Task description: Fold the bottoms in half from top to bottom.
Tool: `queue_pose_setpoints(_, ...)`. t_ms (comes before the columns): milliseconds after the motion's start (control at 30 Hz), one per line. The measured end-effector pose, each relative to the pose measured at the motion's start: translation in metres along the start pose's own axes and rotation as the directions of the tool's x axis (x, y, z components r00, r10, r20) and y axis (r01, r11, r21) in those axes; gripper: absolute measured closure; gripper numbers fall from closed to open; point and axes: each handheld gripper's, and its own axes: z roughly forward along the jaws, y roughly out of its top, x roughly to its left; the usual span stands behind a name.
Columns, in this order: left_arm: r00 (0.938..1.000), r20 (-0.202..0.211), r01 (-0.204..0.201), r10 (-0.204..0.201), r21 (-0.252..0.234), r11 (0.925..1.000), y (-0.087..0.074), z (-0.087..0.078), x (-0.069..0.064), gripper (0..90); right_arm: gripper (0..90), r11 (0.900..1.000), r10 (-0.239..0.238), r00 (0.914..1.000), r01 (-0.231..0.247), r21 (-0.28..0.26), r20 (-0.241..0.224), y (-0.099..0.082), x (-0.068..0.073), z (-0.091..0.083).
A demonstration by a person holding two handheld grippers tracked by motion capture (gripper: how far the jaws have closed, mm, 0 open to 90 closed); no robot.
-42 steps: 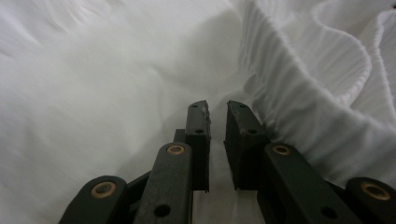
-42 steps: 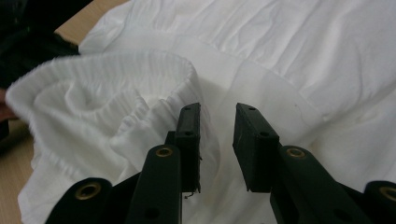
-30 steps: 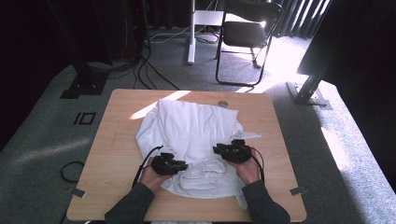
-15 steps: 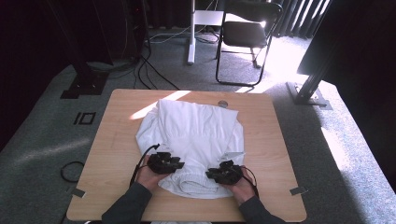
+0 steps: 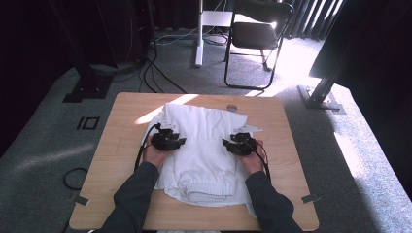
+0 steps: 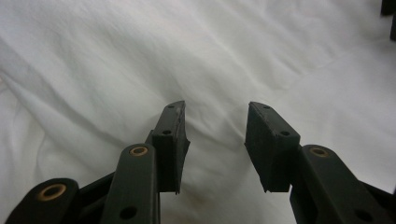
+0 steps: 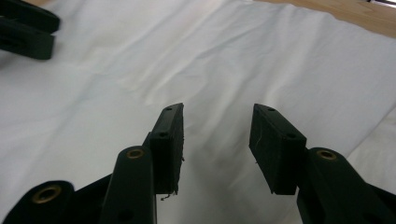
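Now both grippers, left gripper (image 5: 171,141) and right gripper (image 5: 237,144), have just been spreading their fingers, nothing between them; the folded white garment (image 5: 204,145) could spring open unpinned.

bench (image 5: 121,160): light wood, a bright strip of sunlight laid across its far left part; a small round fitting (image 5: 231,108) is set near its far edge
chair (image 5: 255,36): black folding frame, placed on the floor beyond the bench, lit by sun from behind
floor (image 5: 43,145): grey carpet; black cables (image 5: 155,73) are trailed across it at far left; a cable loop (image 5: 74,177) is laid just left of the bench
white post (image 5: 198,34): stood upright left of the chair
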Motion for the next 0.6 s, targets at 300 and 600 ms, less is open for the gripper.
queue_pose_setpoints(300, 0.9994, -0.026, 0.023, -0.022, 0.054, 0.9983, -0.014, 0.019, 0.003, 59.7, 55.0, 0.9942, 0.044, 0.9983, -0.048, 0.096, 0.039, -0.017, -0.013, 0.038)
queue_pose_setpoints(600, 0.9984, 0.019, 0.053, -0.053, 0.007, 0.9986, -0.042, -0.001, -0.014, 59.7, 55.0, 0.9975, 0.014, 0.9993, -0.016, 0.069, 0.034, -0.038, 0.001, 0.021)
